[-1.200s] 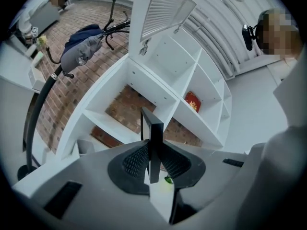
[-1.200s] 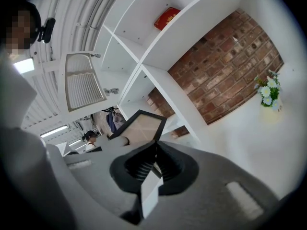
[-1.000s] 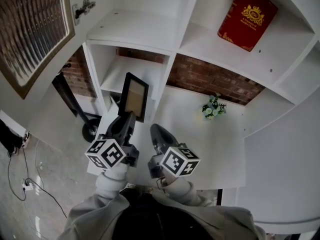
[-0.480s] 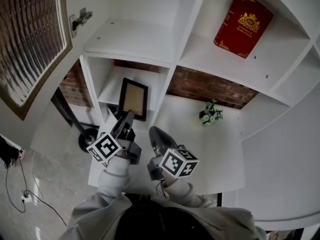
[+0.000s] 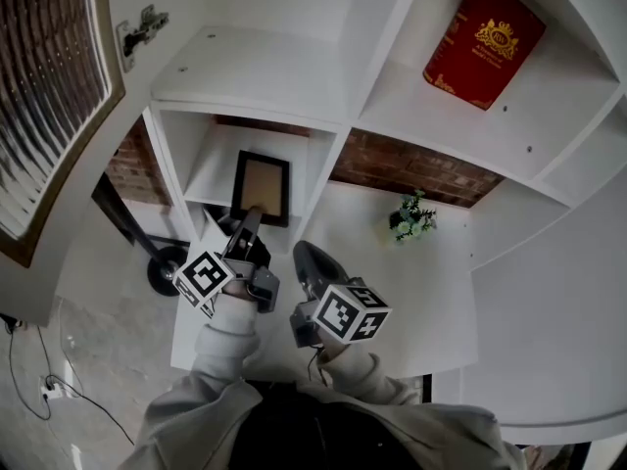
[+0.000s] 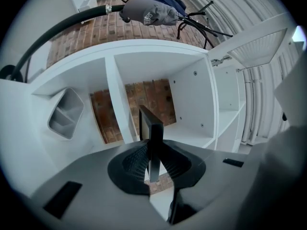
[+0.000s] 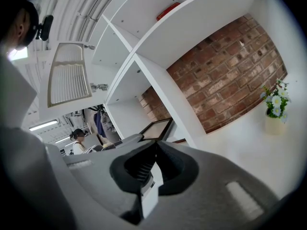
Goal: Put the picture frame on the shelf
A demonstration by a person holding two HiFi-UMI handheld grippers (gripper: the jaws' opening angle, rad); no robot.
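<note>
Between the fingers (image 6: 133, 163) of the left gripper (image 6: 153, 169) the picture frame (image 6: 152, 128) is clamped edge-on, held upright at the lower-left shelf (image 5: 217, 176) bay — placement is judged under way. Setting down, then release, is called for; the right gripper (image 7: 152, 169) is closed, empty.

A white shelf unit (image 5: 274, 67) fills the upper part of the head view, with red brick wall (image 5: 411, 169) behind its lower compartments. A black-edged picture frame with a tan face (image 5: 261, 186) stands in the lower left compartment. The left tool (image 5: 249, 221) reaches up to the frame's lower edge and its tip meets it. The right tool (image 5: 304, 256) is just beside the left one, over the white tabletop (image 5: 431, 292), with its tip apart from the frame. A small green plant with white flowers (image 5: 411, 213) sits on the tabletop near the brick. A red book with a gold crest (image 5: 483, 29) leans in the upper right compartment.
</note>
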